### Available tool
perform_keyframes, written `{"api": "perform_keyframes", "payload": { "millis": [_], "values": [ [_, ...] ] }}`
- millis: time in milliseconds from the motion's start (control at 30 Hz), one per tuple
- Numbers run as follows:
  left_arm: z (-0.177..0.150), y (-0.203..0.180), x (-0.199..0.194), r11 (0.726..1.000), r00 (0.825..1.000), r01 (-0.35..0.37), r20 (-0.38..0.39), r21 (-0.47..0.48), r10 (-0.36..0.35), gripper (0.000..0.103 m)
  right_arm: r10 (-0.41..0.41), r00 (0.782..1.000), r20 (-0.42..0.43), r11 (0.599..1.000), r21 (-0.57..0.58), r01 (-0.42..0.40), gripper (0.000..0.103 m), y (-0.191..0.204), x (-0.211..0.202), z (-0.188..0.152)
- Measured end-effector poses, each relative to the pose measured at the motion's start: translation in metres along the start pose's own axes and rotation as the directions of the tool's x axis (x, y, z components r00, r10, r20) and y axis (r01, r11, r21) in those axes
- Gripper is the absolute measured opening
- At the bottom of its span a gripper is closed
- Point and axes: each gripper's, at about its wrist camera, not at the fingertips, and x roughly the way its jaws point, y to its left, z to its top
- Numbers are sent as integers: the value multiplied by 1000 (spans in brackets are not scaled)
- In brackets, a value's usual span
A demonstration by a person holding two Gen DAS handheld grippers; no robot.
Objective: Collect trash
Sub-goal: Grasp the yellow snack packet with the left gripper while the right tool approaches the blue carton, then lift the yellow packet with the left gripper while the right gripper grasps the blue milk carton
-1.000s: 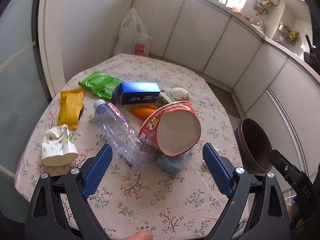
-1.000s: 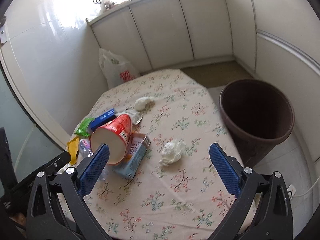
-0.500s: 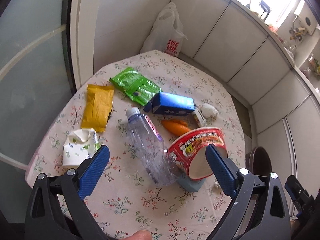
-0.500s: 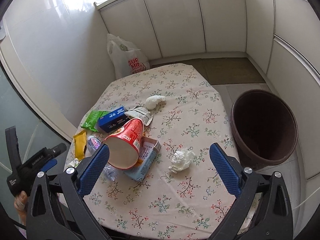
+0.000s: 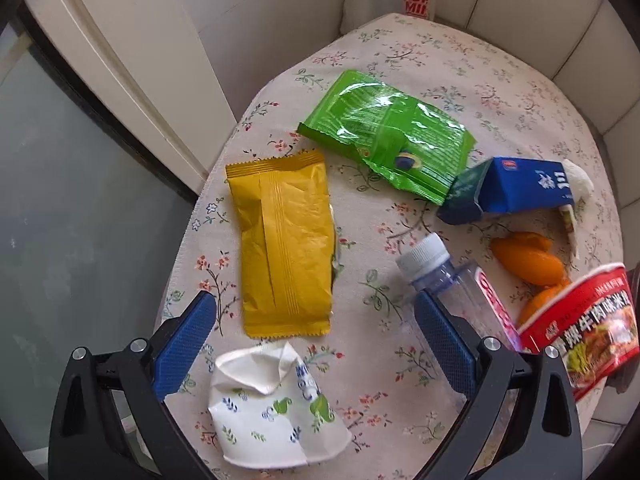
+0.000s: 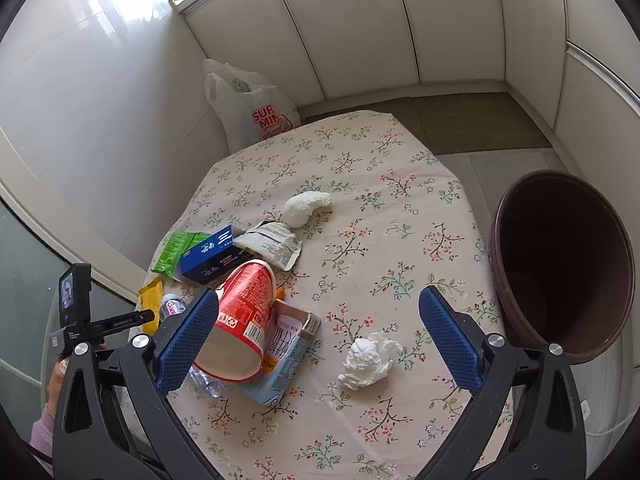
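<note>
My left claw (image 5: 314, 326) stands at its widest, pointing steeply down at the floral-cloth table (image 5: 420, 80); its jaws have just been opening and grip nothing. Between its blue pads lies the lower end of a flat yellow foil snack wrapper (image 5: 284, 244), creased along a centre seam and stretching away from me. Just under the claw, nearest me, sits a crushed white paper cup with green and blue leaf print (image 5: 272, 408), its rim folded in. Against my right pad lies a clear plastic bottle with a white cap (image 5: 452, 280), on its side. Beyond the wrapper is a glossy green crinkled snack bag (image 5: 384, 136), and right of that a blue carton (image 5: 516, 192) with a torn-open end. Orange peel pieces (image 5: 528, 260) lie past the bottle, and a red printed instant-noodle cup (image 5: 580, 320) is tipped over at my far right.

My right claw (image 6: 318, 326) is also spread wide and empty. The same red noodle cup (image 6: 244, 320) lies on its side by its left pad, resting on a pale blue flattened drink carton (image 6: 284, 356). A crumpled white tissue ball (image 6: 368, 360) lies between the pads, closer to the right one. Farther ahead is another white tissue wad (image 6: 306, 208). A dark brown round plastic bin (image 6: 568, 264) stands on the floor off the table's edge, right of the claw.
</note>
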Motion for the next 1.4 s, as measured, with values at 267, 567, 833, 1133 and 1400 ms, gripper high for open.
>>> {"api": "perform_keyframes", "payload": {
  "millis": [267, 567, 833, 1133, 1400],
  "values": [
    [20, 26, 47, 990, 995, 5, -94, -138, -18, 95, -1, 1000, -19, 1000, 3, 1, 96, -1, 20, 2],
    [24, 48, 61, 982, 997, 48, -52, -185, -59, 65, -4, 1000, -29, 999, -47, 3, 96, 9, 36, 2],
    [16, 41, 28, 987, 993, 108, -25, -120, -112, 33, 0, 1000, -24, 995, -101, -3, 96, 21, 40, -2],
    [-1, 4, -106, 948, 903, 318, 304, -1, -302, 31, 84, 996, -41, 858, -505, -94, 96, 92, 51, 27],
    [-8, -3, -182, 916, 762, 393, 531, 76, -371, 31, -63, 977, -203, 474, -868, -150, 96, 221, 138, 32]
  ]
}}
